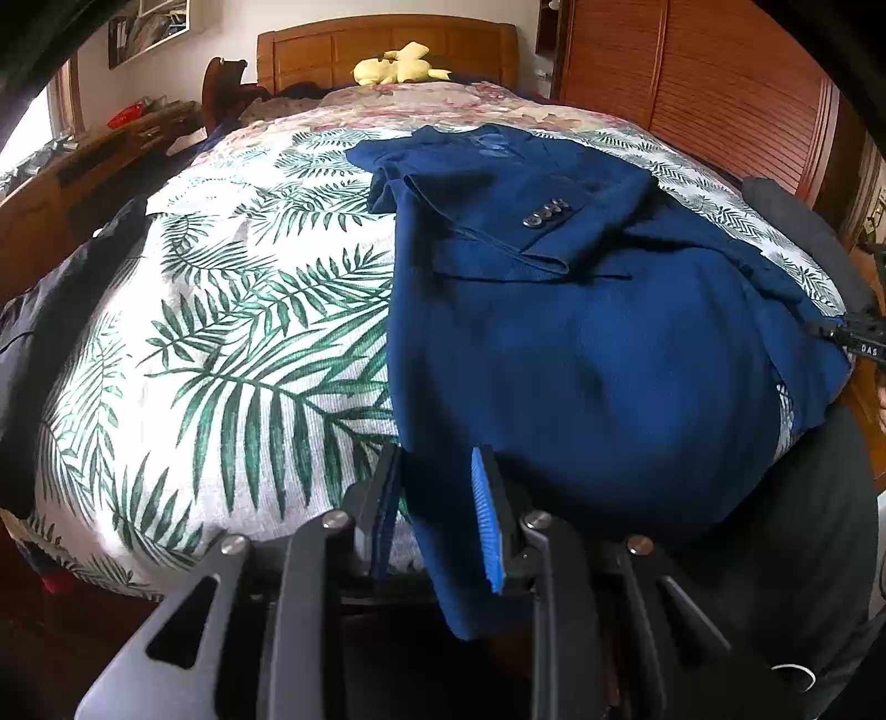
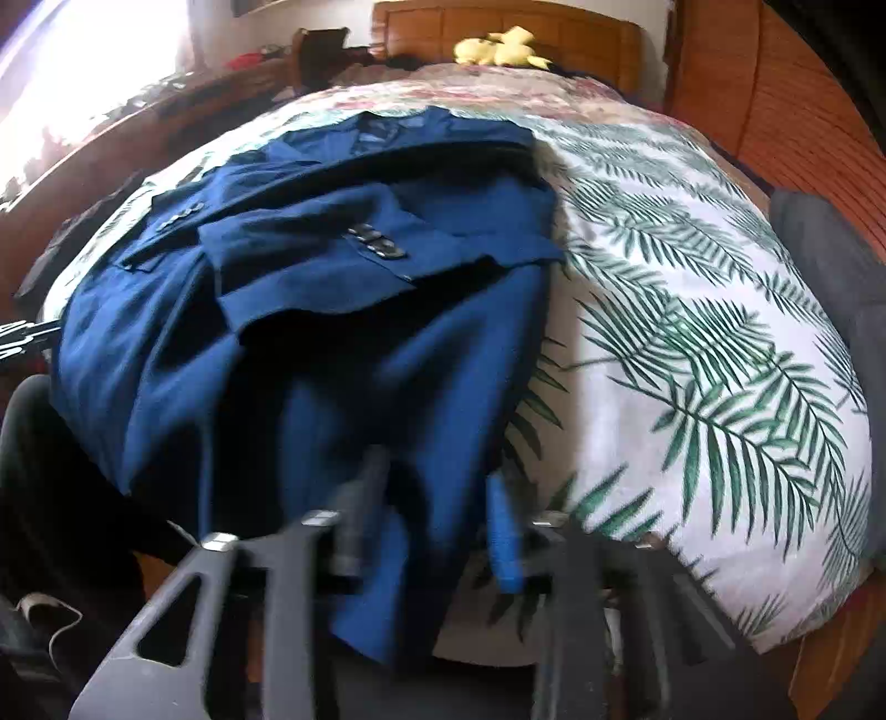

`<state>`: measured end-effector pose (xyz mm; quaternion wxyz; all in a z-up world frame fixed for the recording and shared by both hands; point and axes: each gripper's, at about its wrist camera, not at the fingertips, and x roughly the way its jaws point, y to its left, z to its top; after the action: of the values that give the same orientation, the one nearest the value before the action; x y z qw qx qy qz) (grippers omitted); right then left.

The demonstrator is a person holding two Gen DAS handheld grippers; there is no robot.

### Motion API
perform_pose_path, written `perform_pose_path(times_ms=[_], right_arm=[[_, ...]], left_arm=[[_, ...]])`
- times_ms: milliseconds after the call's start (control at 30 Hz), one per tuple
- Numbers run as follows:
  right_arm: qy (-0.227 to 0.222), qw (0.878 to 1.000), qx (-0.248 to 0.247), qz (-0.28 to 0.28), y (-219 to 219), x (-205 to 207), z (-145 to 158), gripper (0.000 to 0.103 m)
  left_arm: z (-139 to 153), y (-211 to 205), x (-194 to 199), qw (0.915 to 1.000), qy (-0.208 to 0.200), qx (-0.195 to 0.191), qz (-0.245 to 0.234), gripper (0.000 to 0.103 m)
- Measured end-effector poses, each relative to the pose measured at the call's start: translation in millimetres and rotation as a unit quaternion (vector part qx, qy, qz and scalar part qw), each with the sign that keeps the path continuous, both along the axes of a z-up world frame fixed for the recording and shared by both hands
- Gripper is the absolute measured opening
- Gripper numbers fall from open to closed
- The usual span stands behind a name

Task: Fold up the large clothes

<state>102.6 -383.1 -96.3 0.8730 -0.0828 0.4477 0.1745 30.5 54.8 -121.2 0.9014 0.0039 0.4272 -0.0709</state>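
One blue jacket (image 1: pixel 581 343) (two buttoned cuffs), one yellow plush toy (image 1: pixel 400 65), one bedspread (image 1: pixel 221 332).

Both cameras are sitting low at the foot of the bed (image 1: pixel 232 354), each looking forward along its own fingers toward the wooden headboard (image 1: pixel 387 47). The left wrist camera is hanging just off the near edge, its left gripper (image 1: pixel 440 515) filling the bottom of the view, and the blue jacket (image 1: pixel 581 343) is lying centre and right. The right wrist camera is looking from further to the right, very near, with the right gripper (image 2: pixel 437 526) low in frame and the jacket centre and left. Both views are sharing the jacket, the leaf-print cover (image 2: pixel 692 332), the yellow plush toy (image 2: pixel 501 47) and the headboard. The right view is coming through blurred.
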Motion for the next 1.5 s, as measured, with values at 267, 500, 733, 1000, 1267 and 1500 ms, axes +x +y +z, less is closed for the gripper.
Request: perform_pose_path(times_ms=[267,500,733,1000,1267,1500], right_arm=[[-0.030,0.999,0.021,0.020,11.1,1.0,19.6,0.003],[-0.033,0.999,0.040,0.015,7.7,2.6,22.0,0.002],[-0.048,0.997,0.052,0.019,10.7,-0.3,30.9,0.001],[-0.128,0.986,0.102,0.019,15.5,3.9,104.9,0.000],[-0.204,0.967,0.147,0.034,35.8,6.2,195.8,0.000],[-0.274,0.946,0.166,0.048,33.3,-21.6,273.8,0.000]], left_arm=[[-3.0,6.0,-2.0,0.9998,0.014,-0.015,0.000,0.023],[-5.7,4.9,-5.8,0.9998,0.016,-0.014,0.003,0.023],[4.7,0.2,-8.5,0.9999,-0.001,-0.012,0.003,0.000],[113.9,-4.0,-15.6,0.9909,-0.134,-0.014,0.002,0.000],[231.3,-10.8,-8.3,0.9721,-0.234,-0.011,-0.007,0.000],[310.1,-14.8,-24.6,0.9543,-0.298,-0.006,-0.019,0.000]])
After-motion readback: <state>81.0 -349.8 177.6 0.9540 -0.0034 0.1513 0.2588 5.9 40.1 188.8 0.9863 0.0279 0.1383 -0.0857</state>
